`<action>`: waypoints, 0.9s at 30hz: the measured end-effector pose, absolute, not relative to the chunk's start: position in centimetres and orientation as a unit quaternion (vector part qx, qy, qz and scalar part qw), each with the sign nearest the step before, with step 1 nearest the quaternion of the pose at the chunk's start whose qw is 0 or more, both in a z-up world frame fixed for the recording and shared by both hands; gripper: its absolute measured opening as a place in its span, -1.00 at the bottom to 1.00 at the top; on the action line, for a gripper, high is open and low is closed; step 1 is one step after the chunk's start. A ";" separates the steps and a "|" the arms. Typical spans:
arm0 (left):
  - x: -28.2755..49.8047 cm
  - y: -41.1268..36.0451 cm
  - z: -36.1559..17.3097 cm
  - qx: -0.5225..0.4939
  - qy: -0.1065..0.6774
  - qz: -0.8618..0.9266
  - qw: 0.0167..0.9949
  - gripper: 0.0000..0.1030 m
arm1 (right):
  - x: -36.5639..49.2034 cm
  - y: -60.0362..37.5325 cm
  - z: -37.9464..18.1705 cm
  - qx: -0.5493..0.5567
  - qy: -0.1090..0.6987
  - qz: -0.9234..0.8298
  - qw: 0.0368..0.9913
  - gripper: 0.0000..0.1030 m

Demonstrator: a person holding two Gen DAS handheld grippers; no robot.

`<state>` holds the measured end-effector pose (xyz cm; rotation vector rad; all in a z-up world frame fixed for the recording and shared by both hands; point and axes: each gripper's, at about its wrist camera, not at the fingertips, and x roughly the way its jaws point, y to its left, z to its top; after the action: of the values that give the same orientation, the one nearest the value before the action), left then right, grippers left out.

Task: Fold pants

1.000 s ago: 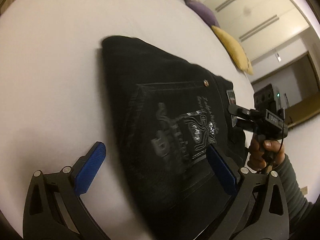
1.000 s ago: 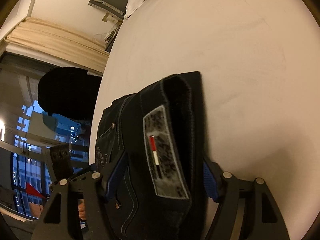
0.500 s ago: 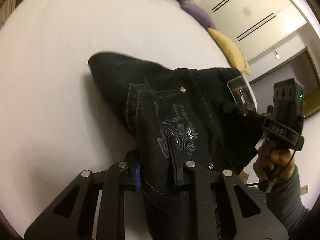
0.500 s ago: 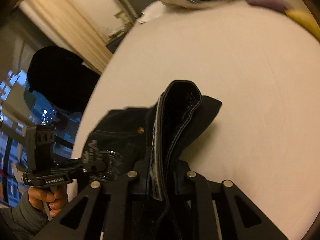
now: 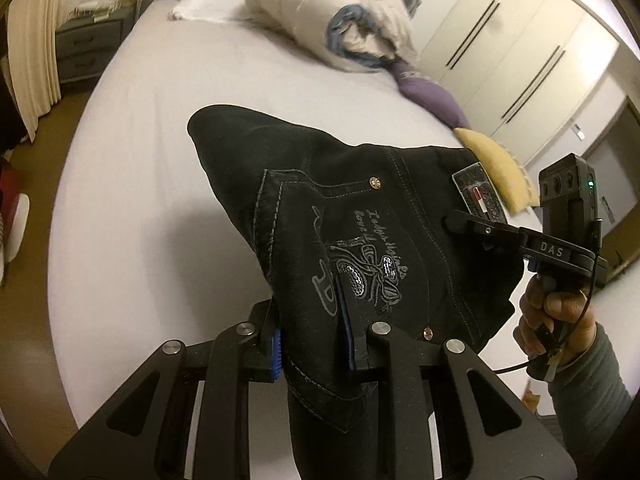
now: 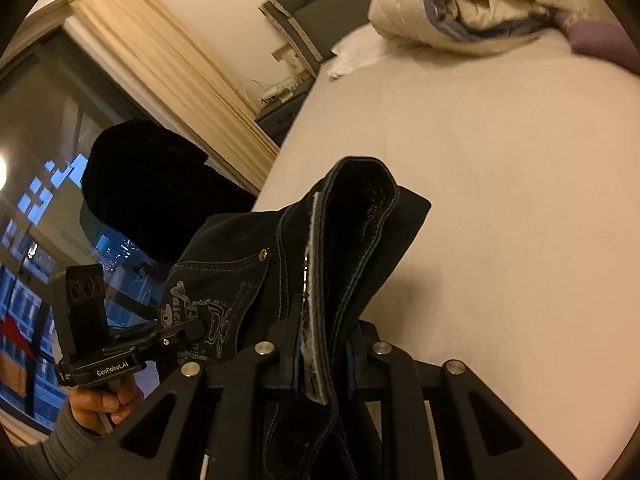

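My left tongs (image 5: pixel 312 340) are clamped nearly closed on a fold of the black pants (image 5: pixel 360 240), the blue pads pressing the denim just below the embroidered back pocket. My right tongs (image 6: pixel 324 356) are likewise pinched down on the waistband edge, with the grey brand patch caught between the pads. The pants hang in the air between both tongs, lifted clear above the white bed (image 5: pixel 160 200), their folded end sticking out forward and a little cloth drooping below each grip. From the left wrist view I see my right hand (image 5: pixel 556 320) gripping its handle beside the pants. At the head of the bed lie a rolled cream duvet (image 5: pixel 340 20), a purple pillow (image 5: pixel 428 92) and a yellow cushion (image 5: pixel 500 168).
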<state>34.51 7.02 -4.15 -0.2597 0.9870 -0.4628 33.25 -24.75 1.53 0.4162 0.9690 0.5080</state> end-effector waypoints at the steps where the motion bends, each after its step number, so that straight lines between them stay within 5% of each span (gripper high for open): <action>1: 34.9 7.6 -5.2 -0.120 0.475 -0.218 0.844 -0.61 | 34.1 -24.6 0.3 0.204 0.468 0.237 0.827 -0.66; 4: 37.1 9.1 -9.5 -0.114 0.505 -0.210 0.830 -0.59 | 35.8 -25.0 -5.0 0.231 0.510 0.216 0.800 -0.55; 6: 37.6 9.9 -12.9 -0.124 0.523 -0.193 0.821 -0.40 | 35.5 -26.6 -9.0 0.284 0.516 0.205 0.782 -0.30; 7: 37.7 10.6 -14.1 -0.138 0.523 -0.185 0.820 -0.11 | 35.0 -27.4 -9.6 0.314 0.497 0.215 0.780 -0.31; 11: 36.7 13.2 -15.4 -0.205 0.492 -0.198 0.822 -0.07 | 33.6 -28.5 -9.4 0.334 0.462 0.229 0.789 -0.24; 13: 36.0 13.7 -14.9 -0.198 0.494 -0.189 0.825 -0.06 | 33.0 -28.9 -8.1 0.323 0.457 0.211 0.801 0.07; 16: 33.8 14.4 -12.2 -0.177 0.461 -0.154 0.856 -0.04 | 30.5 -30.3 -5.5 0.307 0.431 0.160 0.833 0.33; 20: 28.0 14.3 -4.5 -0.117 0.339 -0.103 0.928 0.67 | 25.5 -30.6 0.5 0.242 0.368 0.111 0.891 0.40; 22: 24.0 13.1 -0.2 -0.074 0.250 -0.055 0.964 1.00 | 22.3 -29.4 5.0 0.191 0.313 0.088 0.926 0.72; 24: 19.9 12.0 3.8 -0.037 0.173 0.000 0.984 1.00 | 19.4 -28.5 8.8 0.146 0.259 0.063 0.953 0.99; 27: 14.8 10.0 8.8 0.017 0.095 0.066 0.993 1.00 | 15.3 -26.1 15.2 0.073 0.161 0.035 0.984 1.00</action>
<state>14.80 10.00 8.76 0.0335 0.1898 0.1327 15.30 -26.09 15.15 0.1475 0.3232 0.0698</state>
